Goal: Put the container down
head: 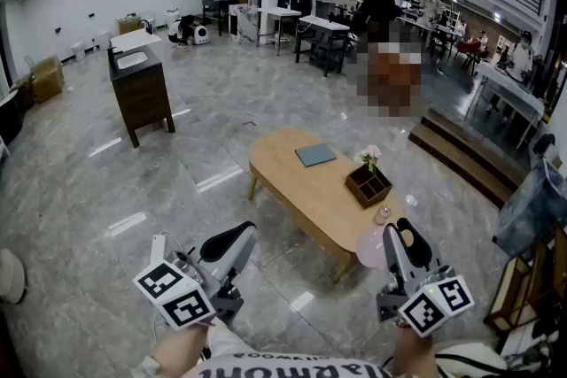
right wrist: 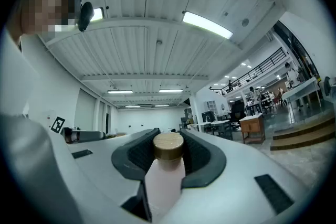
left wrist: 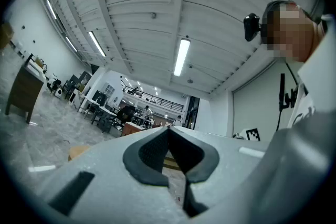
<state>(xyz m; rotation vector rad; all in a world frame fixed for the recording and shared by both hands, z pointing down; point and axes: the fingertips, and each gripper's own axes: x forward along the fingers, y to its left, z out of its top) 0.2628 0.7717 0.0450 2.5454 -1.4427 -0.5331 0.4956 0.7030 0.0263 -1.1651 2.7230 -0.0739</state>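
- Fingers on the right gripper (right wrist: 169, 138) are clamped on a pink bottle (right wrist: 164, 182) – dark pads press its neck from both sides, just under the round wooden cap (right wrist: 168, 146).
- Bottle stands upright btwn those fingers in the right gripper view, cap on, body running down toward the camera.
- It's up in the air, not on anything. In the head view the right gripper sits just off the near end of the bench (head: 292, 181), w/ the floor (head: 204, 146) below.
- Left gripper (left wrist: 168, 131): fingers closed, tips meeting, nothing btwn them – only the room shows through the gap lower down.
- Both grippers tilt upward; each gripper view looks mostly at ceiling and strip lights.
- Head view shows the two grippers well apart, left one low at the left, right one low at the right, each w/ its marker cube nearest the person.
- Bench is a low oval wooden one on grey stone floor. On it: a flat blue-grey pad (head: 315, 155) near the middle and a dark open box (head: 368, 187) toward the right edge, w/ pale flowers (head: 371, 156) at the box's far side.
- Pad and box lie apart, not touching.
- Bkgd: dark cabinet (head: 142, 97) w/ a white sink top at the left, wooden steps (head: 461, 157) at the right, desks further back.
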